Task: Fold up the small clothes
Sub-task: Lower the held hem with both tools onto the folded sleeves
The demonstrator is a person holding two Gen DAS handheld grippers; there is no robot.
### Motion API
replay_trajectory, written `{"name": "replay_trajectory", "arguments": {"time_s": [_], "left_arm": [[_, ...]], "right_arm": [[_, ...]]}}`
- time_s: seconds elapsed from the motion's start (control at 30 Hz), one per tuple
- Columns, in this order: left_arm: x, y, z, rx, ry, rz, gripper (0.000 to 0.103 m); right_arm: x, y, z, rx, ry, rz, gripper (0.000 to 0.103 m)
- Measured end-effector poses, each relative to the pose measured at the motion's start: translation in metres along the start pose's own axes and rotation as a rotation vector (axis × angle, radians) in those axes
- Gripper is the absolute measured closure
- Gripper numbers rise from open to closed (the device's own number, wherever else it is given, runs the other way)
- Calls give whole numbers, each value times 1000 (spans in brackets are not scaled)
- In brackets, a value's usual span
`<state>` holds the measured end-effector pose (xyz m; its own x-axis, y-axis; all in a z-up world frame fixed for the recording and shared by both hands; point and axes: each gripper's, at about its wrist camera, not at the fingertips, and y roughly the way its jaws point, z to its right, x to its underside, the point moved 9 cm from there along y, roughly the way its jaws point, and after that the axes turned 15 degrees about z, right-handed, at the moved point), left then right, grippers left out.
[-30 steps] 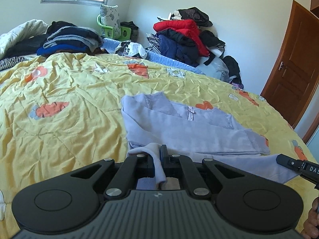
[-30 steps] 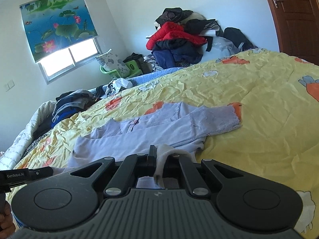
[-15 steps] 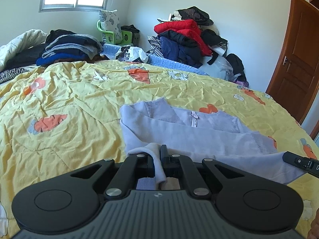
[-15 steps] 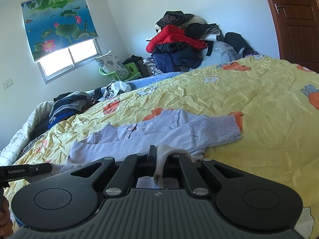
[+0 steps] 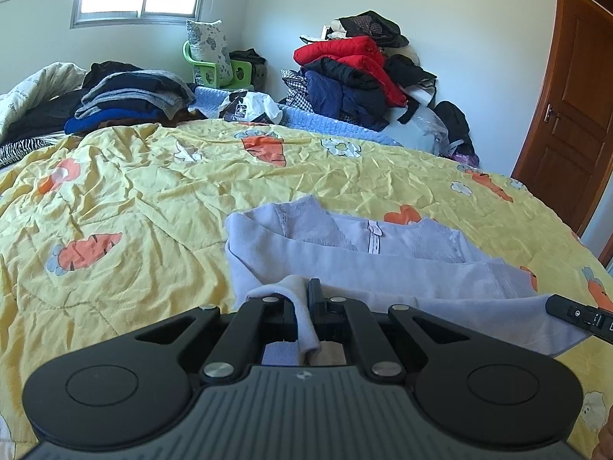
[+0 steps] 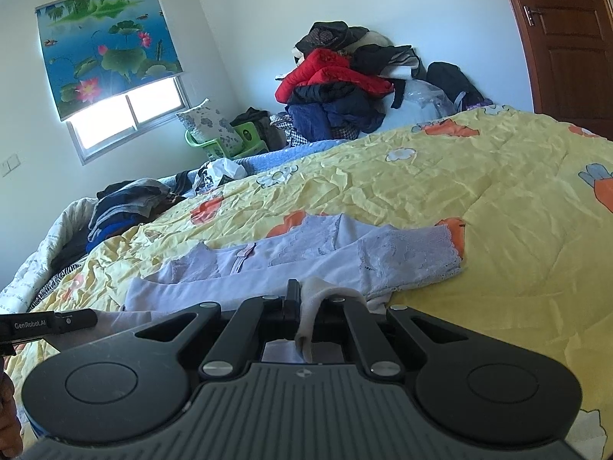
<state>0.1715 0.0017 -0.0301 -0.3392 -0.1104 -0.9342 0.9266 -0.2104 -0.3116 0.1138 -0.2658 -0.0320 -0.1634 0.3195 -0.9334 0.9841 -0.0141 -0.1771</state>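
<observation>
A small lilac garment [image 5: 383, 264] with lace sleeves lies on the yellow carrot-print quilt [image 5: 134, 199]. My left gripper [image 5: 306, 299] is shut on its near left hem corner, the cloth draped over the jaws. My right gripper [image 6: 302, 303] is shut on the near right hem corner of the same garment [image 6: 306, 253]. The near edge is lifted and held over the garment's body. The right gripper's tip shows in the left wrist view [image 5: 578, 312]; the left gripper's tip shows in the right wrist view [image 6: 49, 324].
Folded dark clothes [image 5: 126, 96] are stacked at the bed's far left. A heap of red and navy jackets [image 5: 356, 73] sits in the far corner. A green chair [image 5: 218, 69] stands under the window. A wooden door [image 5: 574, 115] is at the right.
Both grippers have carried the held hem forward over the garment, toward its neckline. The garment sits nearer and larger in both views. Both grips are unchanged.
</observation>
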Motion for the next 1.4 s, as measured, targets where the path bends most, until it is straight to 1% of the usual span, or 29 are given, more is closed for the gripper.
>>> {"name": "replay_trajectory", "arguments": {"time_s": [0.37, 0.47, 0.77, 1.4], "left_arm": [[-3, 5, 0, -4, 8, -2, 99], [-7, 11, 0, -4, 11, -5, 99], [-11, 19, 1, -3, 21, -5, 99], [-18, 37, 2, -4, 32, -16, 99]], "right_arm": [[-1, 4, -1, 1, 0, 2, 97], [-2, 4, -1, 3, -1, 3, 97], [-12, 16, -3, 6, -14, 12, 97], [-13, 29, -1, 15, -11, 5, 97]]}}
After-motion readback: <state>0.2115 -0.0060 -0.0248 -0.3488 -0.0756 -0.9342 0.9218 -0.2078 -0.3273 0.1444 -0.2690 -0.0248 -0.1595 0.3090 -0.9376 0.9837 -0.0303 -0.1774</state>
